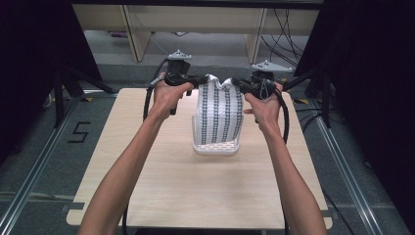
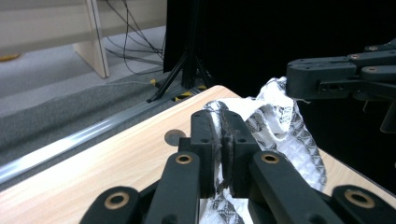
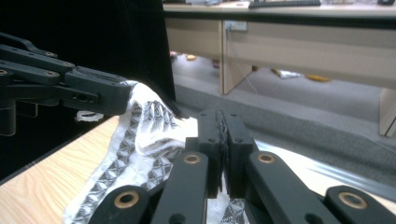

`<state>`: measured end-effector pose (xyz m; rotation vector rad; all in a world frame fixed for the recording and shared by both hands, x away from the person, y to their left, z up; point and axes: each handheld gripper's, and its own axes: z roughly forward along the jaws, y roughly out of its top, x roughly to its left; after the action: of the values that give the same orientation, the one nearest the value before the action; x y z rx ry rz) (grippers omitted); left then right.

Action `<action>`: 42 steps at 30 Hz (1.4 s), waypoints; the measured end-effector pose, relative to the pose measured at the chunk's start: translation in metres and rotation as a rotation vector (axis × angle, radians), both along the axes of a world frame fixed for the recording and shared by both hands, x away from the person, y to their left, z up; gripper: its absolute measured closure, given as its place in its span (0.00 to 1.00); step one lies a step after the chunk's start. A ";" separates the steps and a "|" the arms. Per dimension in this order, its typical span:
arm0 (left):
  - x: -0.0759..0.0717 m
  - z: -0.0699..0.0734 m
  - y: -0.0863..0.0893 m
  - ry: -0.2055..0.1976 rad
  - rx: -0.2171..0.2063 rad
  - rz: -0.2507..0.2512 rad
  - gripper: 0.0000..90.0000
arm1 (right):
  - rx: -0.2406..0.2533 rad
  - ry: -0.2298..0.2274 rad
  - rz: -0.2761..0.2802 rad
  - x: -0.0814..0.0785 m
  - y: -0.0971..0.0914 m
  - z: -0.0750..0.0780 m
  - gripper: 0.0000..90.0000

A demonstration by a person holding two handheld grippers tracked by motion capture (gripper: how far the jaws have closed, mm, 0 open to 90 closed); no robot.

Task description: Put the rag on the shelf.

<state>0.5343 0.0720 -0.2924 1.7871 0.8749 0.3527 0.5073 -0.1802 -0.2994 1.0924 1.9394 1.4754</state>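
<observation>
White cloth (image 1: pixel 219 110) with black patterned stripes; pale wood-grain table (image 1: pixel 161 186).

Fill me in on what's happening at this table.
A person is holding up a white cloth with dark patterned stripes over a wooden table, one handheld gripper on each top corner. The left gripper and the right gripper are both shut on the cloth's upper edge. The cloth hangs down between them, and its lower end rests folded on the table.

The cloth (image 1: pixel 219 110) looks soft, woven, white with dark patterned stripes. Beneath it, the table (image 1: pixel 161 181) is pale, smooth matt wood. The gripper bodies look matt black plastic.
</observation>
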 end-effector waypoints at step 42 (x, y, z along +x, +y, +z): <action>0.012 -0.043 0.008 0.225 0.078 0.018 0.38 | -0.072 0.197 -0.057 0.031 0.009 -0.050 0.64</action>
<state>0.5458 0.0796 -0.3357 1.9173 1.0474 0.2019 0.5383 -0.1713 -0.3490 1.2908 2.0576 1.2993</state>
